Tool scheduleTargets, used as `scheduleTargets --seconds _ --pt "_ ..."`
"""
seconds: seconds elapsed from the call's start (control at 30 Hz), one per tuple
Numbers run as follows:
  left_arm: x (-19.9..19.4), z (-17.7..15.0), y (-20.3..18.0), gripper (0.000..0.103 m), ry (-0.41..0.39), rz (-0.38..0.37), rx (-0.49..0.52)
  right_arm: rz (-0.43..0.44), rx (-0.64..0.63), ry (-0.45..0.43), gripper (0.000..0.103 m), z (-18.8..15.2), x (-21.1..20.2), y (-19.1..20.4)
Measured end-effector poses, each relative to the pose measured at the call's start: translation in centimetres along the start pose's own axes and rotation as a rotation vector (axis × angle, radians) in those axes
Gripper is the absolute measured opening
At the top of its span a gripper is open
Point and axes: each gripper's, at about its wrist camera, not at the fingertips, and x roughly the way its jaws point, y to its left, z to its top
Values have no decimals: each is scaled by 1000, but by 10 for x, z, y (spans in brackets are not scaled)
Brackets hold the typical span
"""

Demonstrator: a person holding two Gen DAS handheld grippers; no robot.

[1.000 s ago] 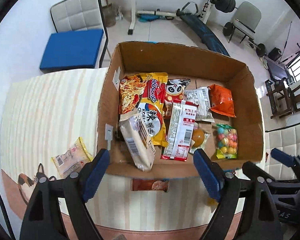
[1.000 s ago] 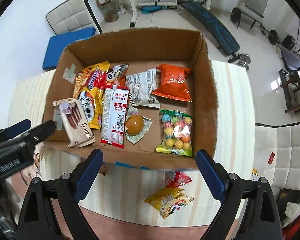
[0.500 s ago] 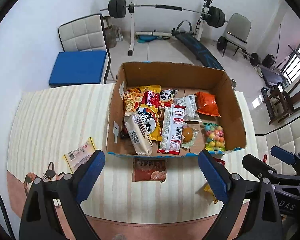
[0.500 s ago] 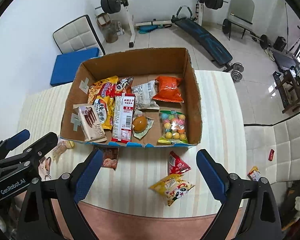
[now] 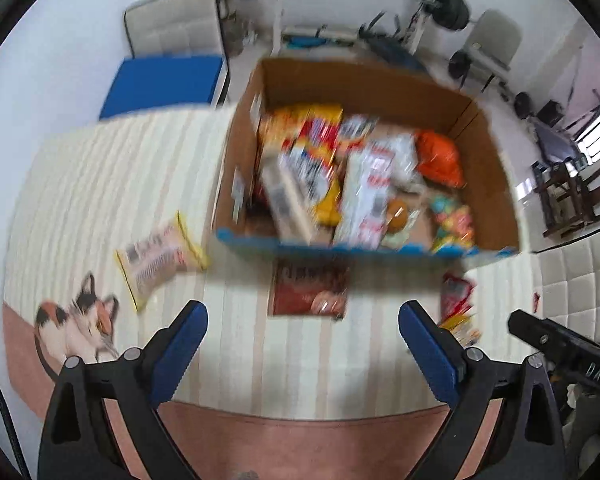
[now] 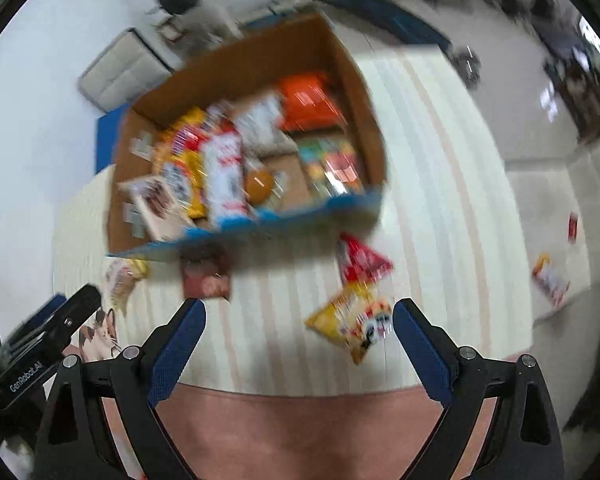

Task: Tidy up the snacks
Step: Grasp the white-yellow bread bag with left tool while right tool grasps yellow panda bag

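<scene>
A cardboard box (image 5: 496,176) (image 6: 356,76) holding several snack packets stands on the striped table. Loose packets lie on the table in front of it: a dark red packet (image 5: 310,290) (image 6: 206,274), a pale yellow-edged packet (image 5: 158,258) at the left, a red packet (image 6: 360,258) and a yellow packet (image 6: 352,322) at the right. My left gripper (image 5: 303,322) is open and empty, above the table in front of the dark red packet. My right gripper (image 6: 299,320) is open and empty, close to the yellow packet. Both views are blurred.
A cat picture (image 5: 76,324) marks the table's front left corner. White padded chairs (image 5: 572,280) stand to the right, with two packets (image 6: 550,278) lying there. A blue-cushioned chair (image 5: 164,80) and gym equipment (image 5: 440,0) stand behind the table.
Both grippers have pulled back and lowered from over the box toward the table's front edge. The right view has swung toward the red and yellow packets. Both stay open.
</scene>
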Motion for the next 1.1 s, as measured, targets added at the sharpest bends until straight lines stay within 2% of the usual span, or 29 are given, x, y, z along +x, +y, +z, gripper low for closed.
scheduleTargets --seconds 0.2,0.37,0.43,0.47,0.5,0.6,0.7,0.87,0.97,1.1 --pt "51 -25 14 98 114 32 -41 8 188 153 97 -6 74 -49" --pt "76 -40 26 98 173 56 -75 71 307 233 96 -13 117 -69" --pt "80 -43 33 98 181 63 -90 64 313 238 86 -15 125 -69" --pt "81 -43 37 98 180 68 -97 52 308 238 72 -15 129 -68" --pt "81 -43 41 98 177 75 -101 51 307 235 64 -17 130 -66" --pt "79 -40 54 98 165 96 -87 21 256 211 59 -22 128 -54" --pt "74 -34 66 98 149 132 -15 -5 185 212 59 -21 126 -30" --pt "77 -16 89 98 146 213 194 -12 98 265 59 -50 144 22" --pt "86 -2 109 98 168 263 291 -12 88 292 59 -65 159 50" --pt "107 20 127 98 231 301 392 -35 75 275 59 -68 164 79"
